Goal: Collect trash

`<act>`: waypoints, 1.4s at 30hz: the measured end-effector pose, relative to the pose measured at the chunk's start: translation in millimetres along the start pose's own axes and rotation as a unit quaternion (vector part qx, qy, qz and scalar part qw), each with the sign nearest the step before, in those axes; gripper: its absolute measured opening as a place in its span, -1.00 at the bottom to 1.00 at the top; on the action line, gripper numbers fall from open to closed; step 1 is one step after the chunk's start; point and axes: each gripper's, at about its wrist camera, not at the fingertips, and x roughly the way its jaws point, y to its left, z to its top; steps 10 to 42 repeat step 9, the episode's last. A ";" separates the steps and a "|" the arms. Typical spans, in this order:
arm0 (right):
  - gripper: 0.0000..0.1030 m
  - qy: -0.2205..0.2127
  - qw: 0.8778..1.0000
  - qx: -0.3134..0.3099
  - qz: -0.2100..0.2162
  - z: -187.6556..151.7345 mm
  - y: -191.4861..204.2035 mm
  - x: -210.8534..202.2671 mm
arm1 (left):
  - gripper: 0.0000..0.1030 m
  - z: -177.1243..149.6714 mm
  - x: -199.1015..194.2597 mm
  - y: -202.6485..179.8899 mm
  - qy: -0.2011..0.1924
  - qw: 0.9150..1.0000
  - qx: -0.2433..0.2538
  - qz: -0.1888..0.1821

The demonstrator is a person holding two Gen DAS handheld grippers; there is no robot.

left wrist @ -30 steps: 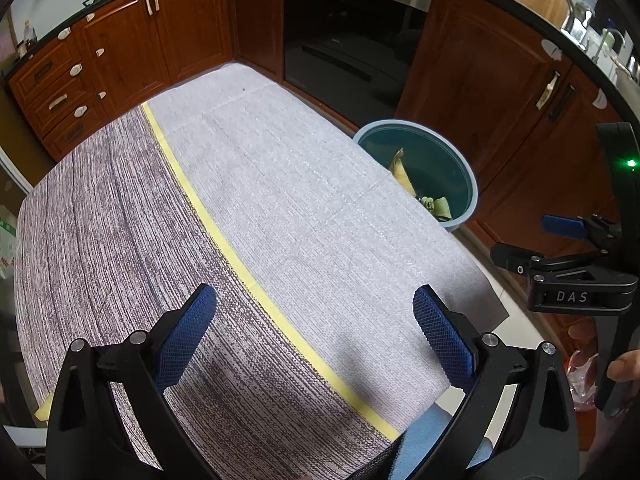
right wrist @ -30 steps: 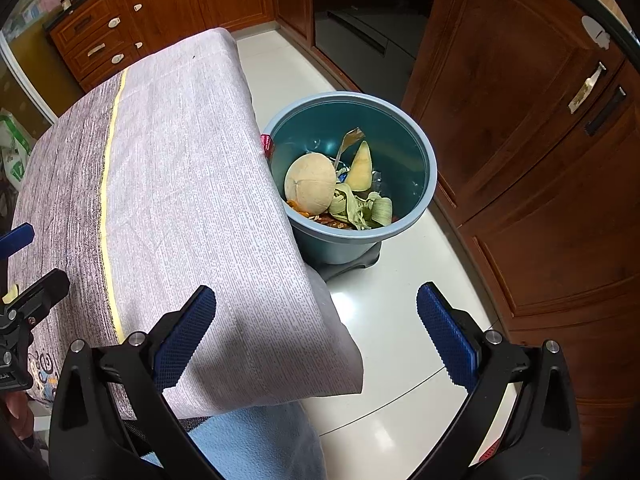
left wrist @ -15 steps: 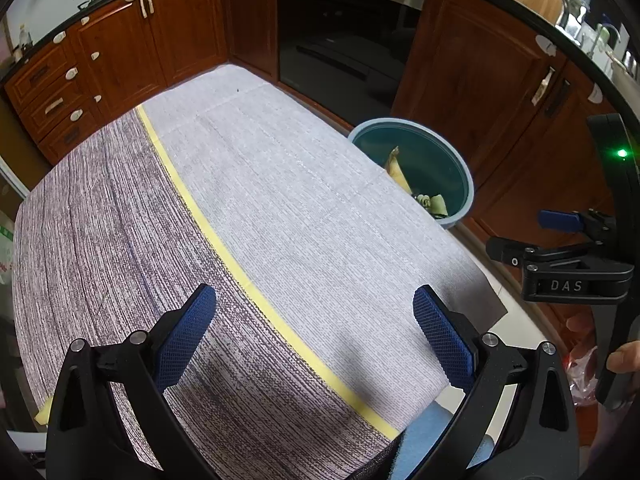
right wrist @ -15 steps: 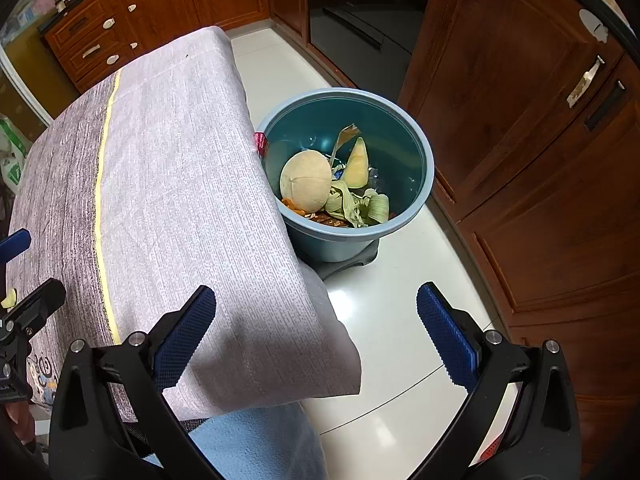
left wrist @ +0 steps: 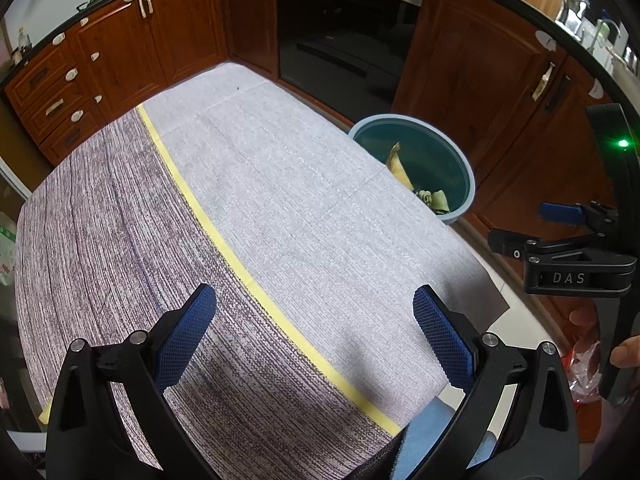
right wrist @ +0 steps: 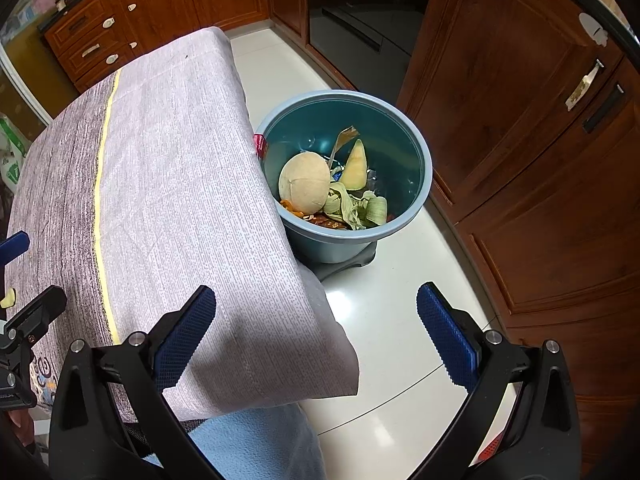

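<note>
Both your left hand-held gripper (left wrist: 314, 334) and right hand-held gripper (right wrist: 316, 334) are spread and hold nothing. The trash (right wrist: 334, 194) lies in the bin (right wrist: 416, 204), ahead of your right one, the nearer.

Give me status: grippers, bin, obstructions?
Left gripper and right gripper open, empty. Scraps in bin beside table. Nothing blocking.

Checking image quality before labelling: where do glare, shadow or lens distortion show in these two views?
Right wrist: ceiling light glares off the floor beside the bin; a shadow lies on the tablecloth near the jaws. Left wrist: fisheye bends the cabinets and yellow stripe; corners are black; shadow darkens the cloth's near corner.
</note>
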 end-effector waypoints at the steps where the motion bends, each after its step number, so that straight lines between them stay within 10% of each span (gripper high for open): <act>1: 0.87 0.000 1.000 0.000 0.000 0.0 -0.1 -0.1 | 0.92 0.0 0.6 0.8 0.003 1.000 -0.002 -0.001; 42: 0.87 -0.002 1.000 -0.001 0.003 1.7 1.7 -2.6 | 0.92 -0.7 0.6 3.3 0.004 1.000 -0.009 0.005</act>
